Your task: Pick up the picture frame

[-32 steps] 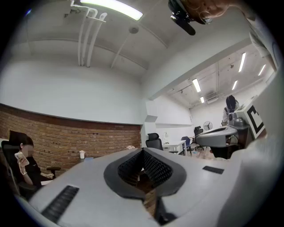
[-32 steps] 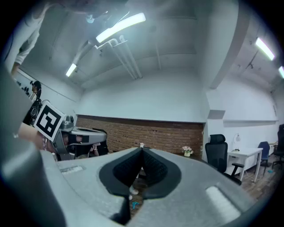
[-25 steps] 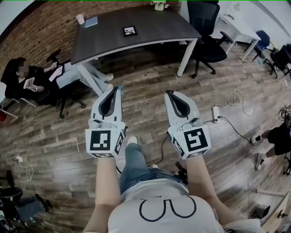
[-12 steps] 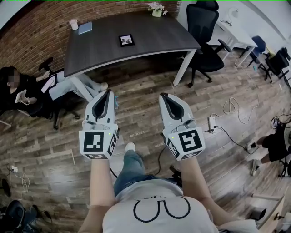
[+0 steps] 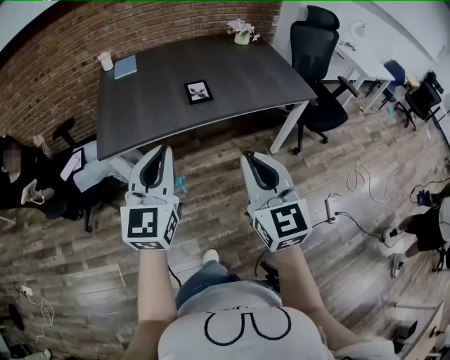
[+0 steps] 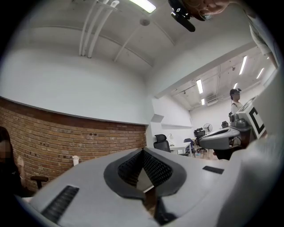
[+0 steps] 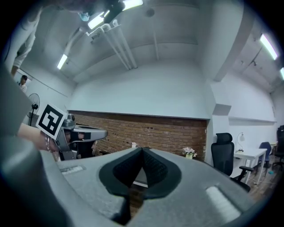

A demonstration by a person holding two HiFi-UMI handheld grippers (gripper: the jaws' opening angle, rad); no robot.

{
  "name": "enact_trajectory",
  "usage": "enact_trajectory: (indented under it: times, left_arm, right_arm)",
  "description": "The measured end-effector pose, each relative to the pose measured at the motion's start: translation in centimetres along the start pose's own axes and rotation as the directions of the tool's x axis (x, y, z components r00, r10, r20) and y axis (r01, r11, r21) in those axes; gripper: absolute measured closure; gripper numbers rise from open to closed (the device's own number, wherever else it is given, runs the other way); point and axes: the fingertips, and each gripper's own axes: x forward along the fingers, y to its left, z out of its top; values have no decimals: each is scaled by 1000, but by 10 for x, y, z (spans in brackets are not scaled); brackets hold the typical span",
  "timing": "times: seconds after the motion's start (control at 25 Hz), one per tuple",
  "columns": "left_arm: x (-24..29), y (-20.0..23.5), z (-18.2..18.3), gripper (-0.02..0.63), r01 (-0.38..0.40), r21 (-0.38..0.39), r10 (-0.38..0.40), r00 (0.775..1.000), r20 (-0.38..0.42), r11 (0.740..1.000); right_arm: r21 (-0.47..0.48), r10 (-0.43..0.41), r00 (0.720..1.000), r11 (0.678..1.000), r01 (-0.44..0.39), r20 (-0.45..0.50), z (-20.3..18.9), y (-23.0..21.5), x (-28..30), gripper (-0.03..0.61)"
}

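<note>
2 grippers: left gripper (image 5: 163,150) and right gripper (image 5: 248,156), both jaws closed with nothing between them. 1 picture frame (image 5: 198,91), small, black, flat on the dark rectangular table (image 5: 260,67), ahead of both tips and well apart. Also on the table: 1 cup (image 5: 106,61), 1 blue notebook (image 5: 126,67), 1 flower pot (image 5: 242,32). Brick wall (image 5: 49,63), wood-plank floor (image 5: 218,169).

Bright, even light is given by ceiling strip lights (image 6: 144,5) above the left gripper (image 6: 143,151); picture edges are bent and darkened, shadows are kept soft.

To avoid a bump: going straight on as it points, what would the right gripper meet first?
Probably the near edge of the dark table; the way between looks free, though height is unclear.
</note>
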Motion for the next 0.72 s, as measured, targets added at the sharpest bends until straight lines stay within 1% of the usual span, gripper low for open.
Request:
enact_trajectory:
  times: [0.16,0.36,0.48,0.72]
  left_arm:
    - [29,28,-4,615,8,-8,-8,1000,1,1000]
    - [53,46,-23,615,9,-43,-10,1000,-27,999]
    - [66,57,-30,615,10,-52,-11,999,-32,999]
    - [114,70,-39,615,1,-39,-2,999,-35,999]
  right_arm:
    - [-3,-6,1000,1000,6,-17,-2,-6,38,578]
    - [17,-10,1000,1000,11,-26,-12,-14,68,578]
    - [21,-12,999,1000,12,-29,-16,-22,87,578]
    - [23,7,1000,1000,-6,-23,-25,-52,133,578]
